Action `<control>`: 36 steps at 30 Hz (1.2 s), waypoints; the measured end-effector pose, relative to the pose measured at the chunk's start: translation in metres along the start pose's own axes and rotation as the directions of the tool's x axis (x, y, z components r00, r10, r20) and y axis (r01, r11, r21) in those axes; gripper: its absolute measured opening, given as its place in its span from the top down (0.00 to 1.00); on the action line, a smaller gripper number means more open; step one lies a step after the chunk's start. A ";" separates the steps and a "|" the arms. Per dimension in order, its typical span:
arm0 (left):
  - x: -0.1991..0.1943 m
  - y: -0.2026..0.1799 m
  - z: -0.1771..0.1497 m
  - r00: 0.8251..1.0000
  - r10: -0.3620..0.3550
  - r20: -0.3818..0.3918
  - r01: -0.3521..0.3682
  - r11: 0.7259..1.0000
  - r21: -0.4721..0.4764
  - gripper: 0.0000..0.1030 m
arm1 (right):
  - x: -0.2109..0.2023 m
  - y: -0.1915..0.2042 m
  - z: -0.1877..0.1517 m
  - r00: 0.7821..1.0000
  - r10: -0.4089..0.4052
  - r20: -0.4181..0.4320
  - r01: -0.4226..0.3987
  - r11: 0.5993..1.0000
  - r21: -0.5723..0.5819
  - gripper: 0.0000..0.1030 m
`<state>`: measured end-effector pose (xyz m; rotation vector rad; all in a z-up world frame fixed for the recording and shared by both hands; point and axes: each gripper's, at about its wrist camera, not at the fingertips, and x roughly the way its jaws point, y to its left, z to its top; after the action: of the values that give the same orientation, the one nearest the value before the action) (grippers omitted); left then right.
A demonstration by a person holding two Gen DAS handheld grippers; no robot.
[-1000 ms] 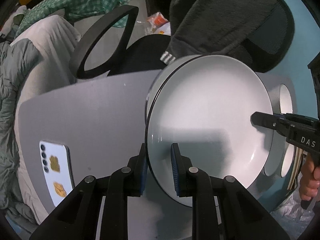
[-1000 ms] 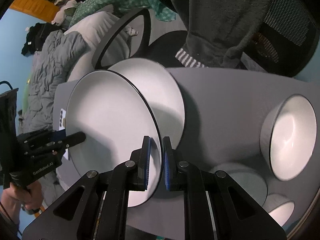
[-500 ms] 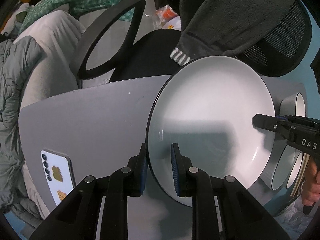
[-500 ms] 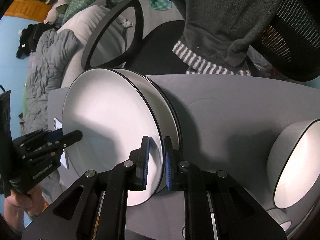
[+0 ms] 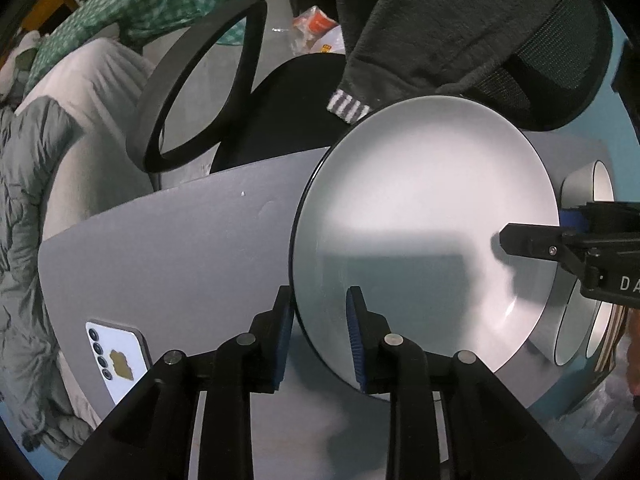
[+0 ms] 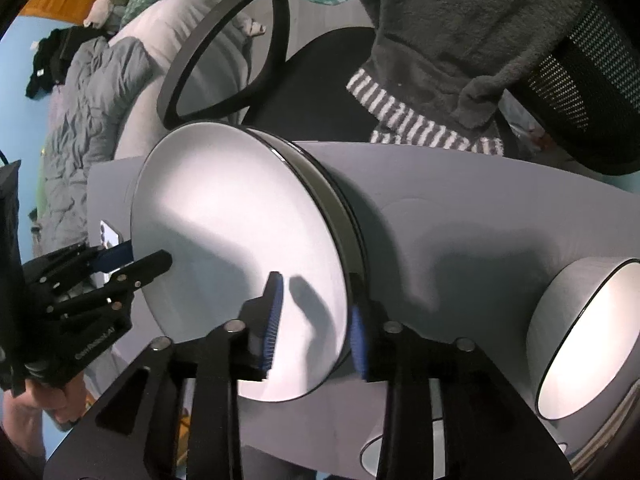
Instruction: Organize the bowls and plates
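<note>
Both grippers, left gripper [image 5: 318,334] & right gripper [image 6: 314,322], have jaws apart astride the top plate [image 5: 424,236] rim; pull out level, w/o nudging the stack.

a white phone [image 5: 118,358] lies on the grey table [image 5: 180,248] at eight o'clock. a black office chair [image 5: 280,112] draped with a dark fleece [image 5: 432,28] stands at twelve.

White plate [image 5: 420,216], black-rimmed; grey table [image 5: 180,248]
</note>
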<state>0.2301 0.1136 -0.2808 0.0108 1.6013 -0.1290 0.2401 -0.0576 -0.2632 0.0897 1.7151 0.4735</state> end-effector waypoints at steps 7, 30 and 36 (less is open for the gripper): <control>-0.012 0.000 -0.008 0.999 0.004 0.034 -0.004 1.000 0.006 0.64 | -0.005 0.005 0.000 0.999 -0.029 -0.015 0.029 0.999 0.017 0.55; -0.100 -0.019 -0.057 0.973 0.027 0.230 -0.027 1.000 -0.002 0.44 | -0.045 0.033 -0.048 0.976 -0.171 0.134 0.174 0.985 -0.009 0.45; -0.124 -0.027 -0.081 0.956 0.072 0.286 -0.074 0.997 -0.005 0.32 | -0.070 0.038 -0.076 0.959 -0.180 0.217 0.185 0.983 -0.002 0.39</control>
<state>0.1520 0.1034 -0.1525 0.0538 1.3095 -0.0735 0.1741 -0.0652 -0.1756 -0.0331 1.4873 0.3327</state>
